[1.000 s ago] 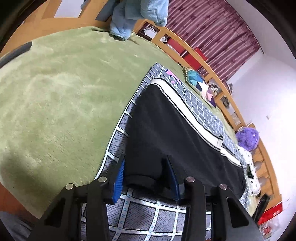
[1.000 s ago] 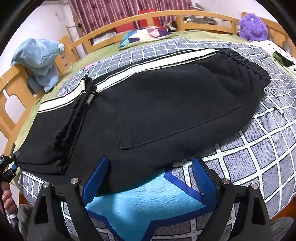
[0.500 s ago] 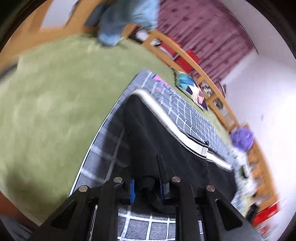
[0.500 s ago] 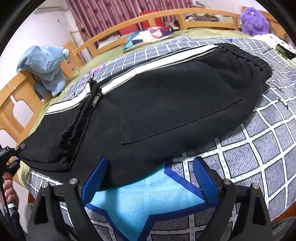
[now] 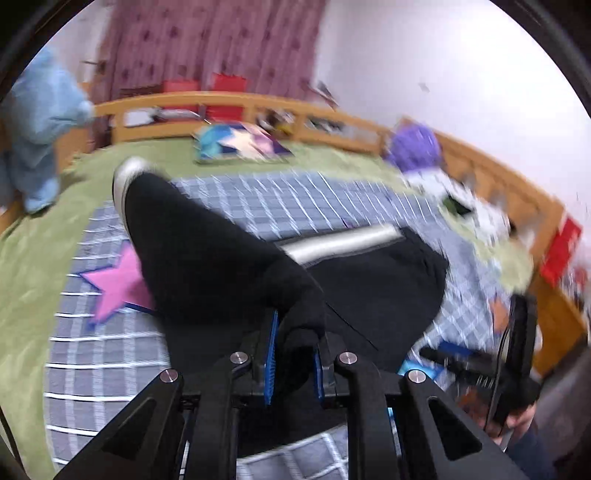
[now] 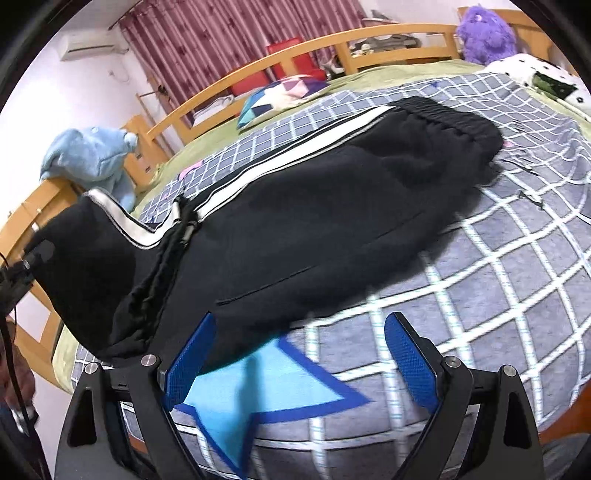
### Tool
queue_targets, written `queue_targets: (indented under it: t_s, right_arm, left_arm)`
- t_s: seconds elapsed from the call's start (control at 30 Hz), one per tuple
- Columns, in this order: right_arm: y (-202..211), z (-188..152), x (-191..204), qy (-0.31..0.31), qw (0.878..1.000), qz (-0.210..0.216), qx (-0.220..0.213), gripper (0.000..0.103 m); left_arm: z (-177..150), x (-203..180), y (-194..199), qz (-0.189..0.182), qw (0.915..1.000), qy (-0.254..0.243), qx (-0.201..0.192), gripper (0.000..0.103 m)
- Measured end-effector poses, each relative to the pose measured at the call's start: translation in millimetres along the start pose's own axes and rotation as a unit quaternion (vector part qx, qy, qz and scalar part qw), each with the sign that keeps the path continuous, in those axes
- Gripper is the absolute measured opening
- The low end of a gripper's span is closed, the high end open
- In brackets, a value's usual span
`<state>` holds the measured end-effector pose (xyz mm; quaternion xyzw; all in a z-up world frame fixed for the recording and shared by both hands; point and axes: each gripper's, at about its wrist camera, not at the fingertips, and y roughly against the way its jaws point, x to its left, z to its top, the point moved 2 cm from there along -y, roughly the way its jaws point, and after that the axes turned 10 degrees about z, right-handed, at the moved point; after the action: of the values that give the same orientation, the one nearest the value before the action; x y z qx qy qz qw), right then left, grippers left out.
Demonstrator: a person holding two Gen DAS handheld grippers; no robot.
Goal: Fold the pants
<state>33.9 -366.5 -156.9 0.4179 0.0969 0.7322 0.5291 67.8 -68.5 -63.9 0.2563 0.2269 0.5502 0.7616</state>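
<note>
The left gripper (image 5: 293,354) is clamped on the hem end of the black pants (image 6: 332,206) — its jaws closing the last bit, a bunch of black cloth pinched between the blue pads (image 5: 271,354). In the left wrist view that leg end is lifted off the bed and arches up and back over the rest of the garment, its white side stripe (image 5: 341,242) showing along the far edge. The view is blurred.

The right gripper (image 6: 301,354) has its jaws wide apart and holds nothing; it hangs over the near edge of the pants, above a light blue star (image 6: 258,391) on the checked blanket (image 6: 498,258). The left pad overlaps the cloth's edge in the picture; whether it touches cannot be told.

The pants lie lengthwise on the blanket, waistband (image 6: 443,114) at the far right, drawstring (image 6: 184,229) near the middle, the left end raised. Beyond lie a green sheet (image 5: 33,277), a wooden bed rail (image 6: 295,55), a patterned pillow (image 6: 280,92), a blue plush (image 6: 92,155) and a purple plush (image 6: 484,33).
</note>
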Motion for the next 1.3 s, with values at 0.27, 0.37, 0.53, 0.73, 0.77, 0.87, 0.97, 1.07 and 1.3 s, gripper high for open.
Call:
queue_targets:
  t_s: [0.27, 0.37, 0.53, 0.73, 0.77, 0.87, 0.97, 1.07, 1.3]
  right_arm:
    - [7, 0, -11, -0.023, 1.0, 0.004, -0.002, 0.092]
    - [9, 8, -1, -0.016, 1.0, 0.016, -0.004, 0.092]
    - [-6, 37, 33, 0.015, 0.998, 0.06, 0.003, 0.092]
    - [-71, 66, 73, 0.018, 0.992, 0.118, 0.043, 0.089]
    - [-83, 67, 78, 0.01, 0.989, 0.134, 0.056, 0.088]
    - [-124, 68, 92, -0.01, 0.983, 0.15, 0.101, 0.051]
    - [-138, 73, 112, 0.02, 0.984, 0.137, 0.114, 0.01]
    - [-108, 91, 129, 0.074, 0.982, 0.156, 0.078, 0.009]
    - [-38, 153, 116, 0.154, 0.98, 0.122, 0.026, 0.009]
  left_arm:
    - [-31, -19, -48, -0.042, 0.9969, 0.014, 0.065, 0.017]
    - [-26, -6, -28, -0.087, 0.9946, 0.035, 0.046, 0.034]
    - [-30, 28, 5, -0.057, 0.9968, 0.056, 0.005, 0.062]
    - [-54, 88, -2, 0.031, 0.9891, 0.138, 0.043, 0.063]
    - [-61, 101, -4, 0.051, 0.985, 0.156, 0.052, 0.063]
    - [-72, 128, -5, 0.06, 0.9759, 0.199, 0.068, 0.063]
    - [-77, 144, -5, 0.063, 0.9704, 0.221, 0.074, 0.063]
    - [-70, 145, -5, 0.075, 0.9702, 0.217, 0.077, 0.063]
    - [-38, 119, -16, 0.088, 0.9796, 0.163, 0.078, 0.063]
